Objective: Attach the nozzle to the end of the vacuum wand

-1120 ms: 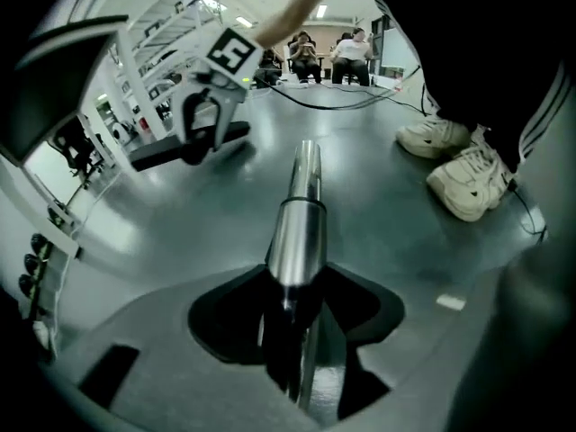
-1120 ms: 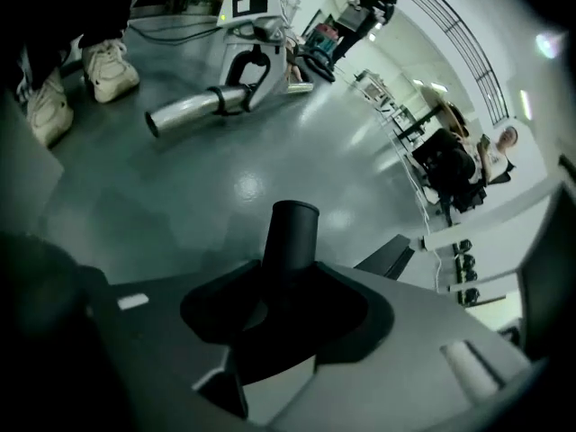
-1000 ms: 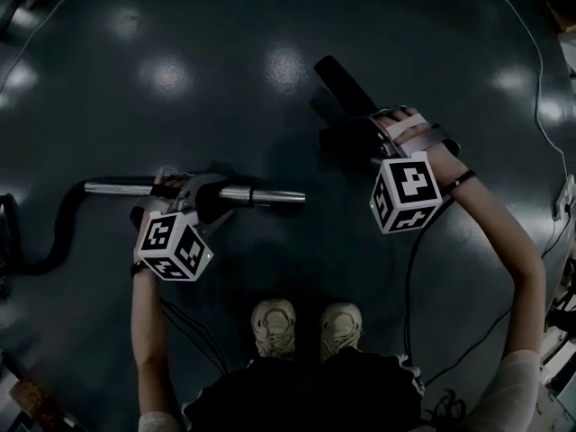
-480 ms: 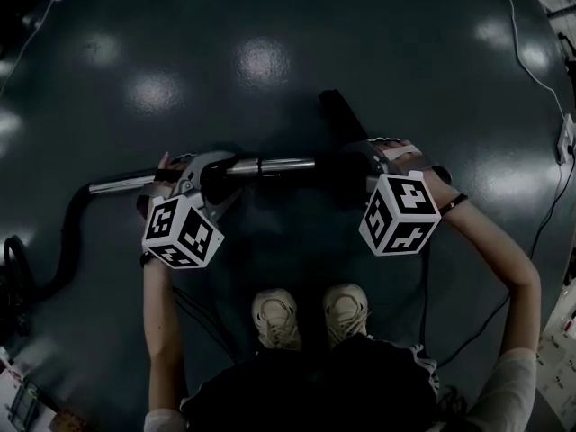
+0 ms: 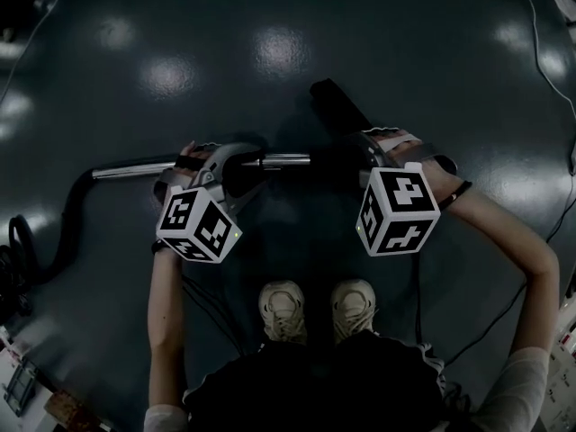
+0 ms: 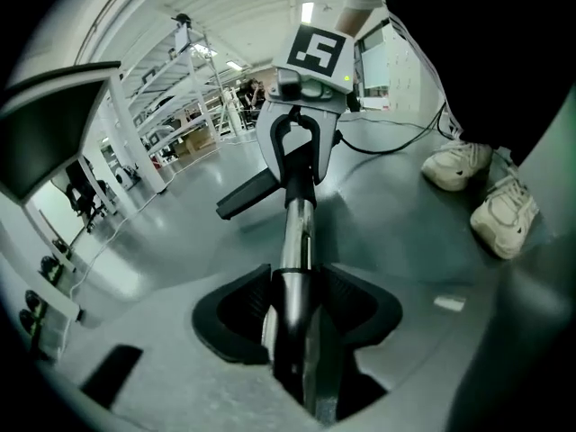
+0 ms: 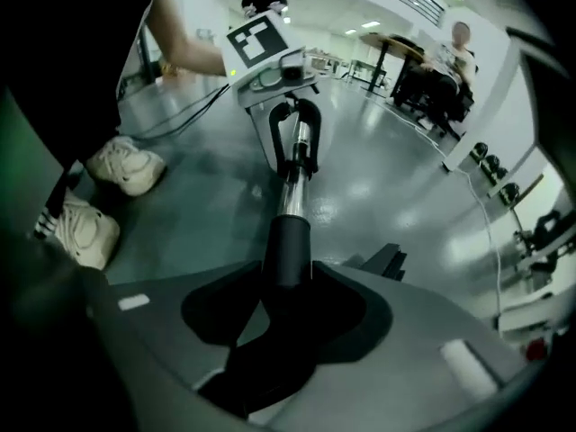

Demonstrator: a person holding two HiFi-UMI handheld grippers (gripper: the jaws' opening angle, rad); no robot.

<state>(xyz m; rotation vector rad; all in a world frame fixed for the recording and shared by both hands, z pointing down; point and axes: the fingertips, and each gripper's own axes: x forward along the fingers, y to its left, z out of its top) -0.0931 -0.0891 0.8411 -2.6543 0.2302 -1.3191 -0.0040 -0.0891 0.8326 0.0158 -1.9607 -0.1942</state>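
The chrome vacuum wand (image 5: 135, 167) lies level above the dark floor, held between the pads of my left gripper (image 5: 236, 167). Those jaws have just been closing on it, and the left gripper view shows the tube (image 6: 292, 241) pinched between them. My right gripper (image 5: 360, 156) is shut on the black nozzle (image 5: 335, 102) by its neck (image 7: 288, 250). The nozzle's flat head points away to the upper left. The wand's tip (image 5: 306, 158) meets the mouth of the neck. How deep it sits I cannot tell.
A black hose (image 5: 54, 241) curves from the wand's far end towards the left edge. My two pale shoes (image 5: 283, 309) stand just below the grippers. Cables (image 5: 540, 52) trail over the floor at right, and small items (image 5: 18, 385) lie at the lower left.
Both grippers have drawn together. The wand rose and slid right, and the nozzle swung round so its neck lines up with the wand's tip; the gap between them has closed.
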